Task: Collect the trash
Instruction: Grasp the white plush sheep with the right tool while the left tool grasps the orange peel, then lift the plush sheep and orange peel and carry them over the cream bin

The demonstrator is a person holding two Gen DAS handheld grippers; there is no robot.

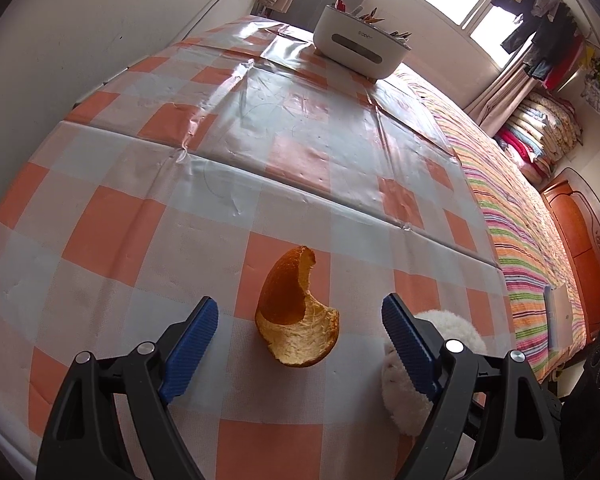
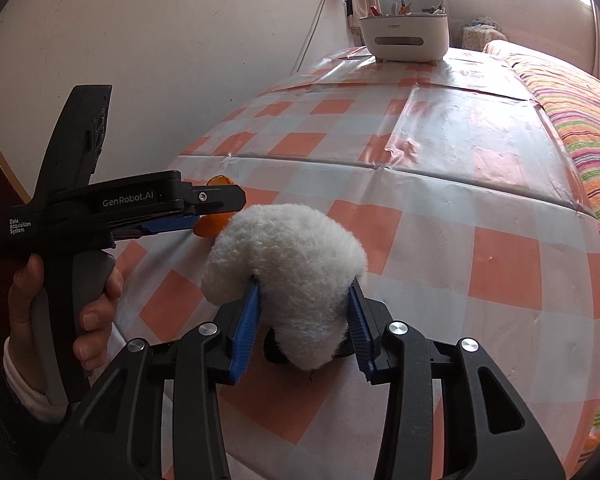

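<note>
The curled piece of orange peel, orange outside and pale pith inside (image 1: 296,312), lies on the bench in the lower centre of the left wrist view. Its long axis runs from the lower middle of the frame up and slightly right; the narrow tip points toward the top, and the broad, cupped end faces the bottom edge, pith upward. It sits between the blue ribbed pads of the left gripper (image 1: 300,328), whose jaws stand wide apart and clear of the peel on both sides.

In the right wrist view only an edge of the peel (image 2: 210,226) shows at centre left, behind the left gripper (image 2: 204,210), which a hand (image 2: 70,300) grasps by its handle at lower left.

The fluffy white plush object (image 2: 296,276) rests on the bench at lower centre. The right gripper (image 2: 304,320) has both blue pads pressed into its pile, jaws narrowed around it. In the left wrist view the same plush (image 1: 432,364) sits at lower right, just beside the peel.

The bench (image 1: 204,168) carries a glossy orange-and-white checked plastic cover, creased along fold lines. A white oval container holding small items (image 1: 360,44) stands at its far end, top centre. A striped multicoloured bedspread (image 1: 512,208) runs along the right. Windows admit daylight at top right, with hung clothing (image 1: 540,16).
</note>
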